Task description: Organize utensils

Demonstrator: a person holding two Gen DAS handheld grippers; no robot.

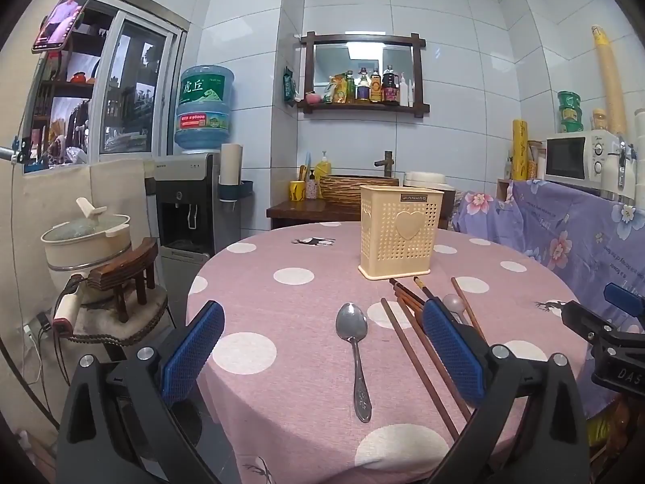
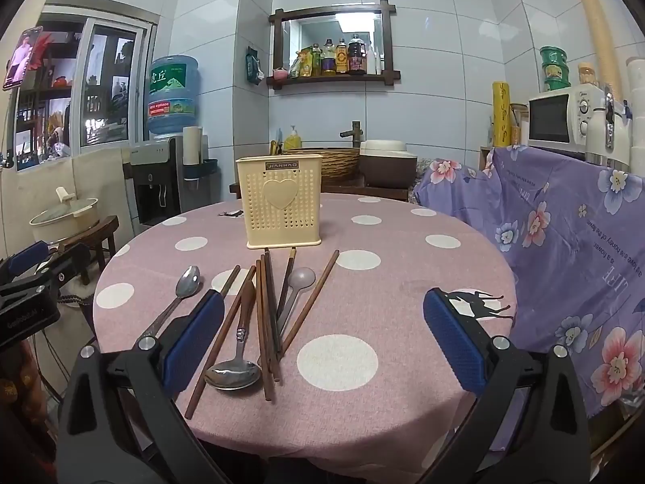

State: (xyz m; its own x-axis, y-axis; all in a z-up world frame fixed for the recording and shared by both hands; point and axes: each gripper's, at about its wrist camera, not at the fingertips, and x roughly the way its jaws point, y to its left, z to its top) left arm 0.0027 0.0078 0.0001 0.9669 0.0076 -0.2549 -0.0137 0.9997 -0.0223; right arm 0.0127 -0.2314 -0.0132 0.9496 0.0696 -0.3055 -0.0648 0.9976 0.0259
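Lying lengthwise at lower centre of the left view, the plain steel spoon sits squarely between the left gripper's spread-apart blue pads, nearer than the equally agape, empty right gripper.

— Where's the holder?

— Upright on the tabletop, toward the far side. The chopsticks lie in a loose bundle just in front of it.

— And the spoons?

— One spoon lies alone, left of the bundle; a second spoon rests among the sticks — bowl nearest us; a third spoon lies on the bundle's right side.
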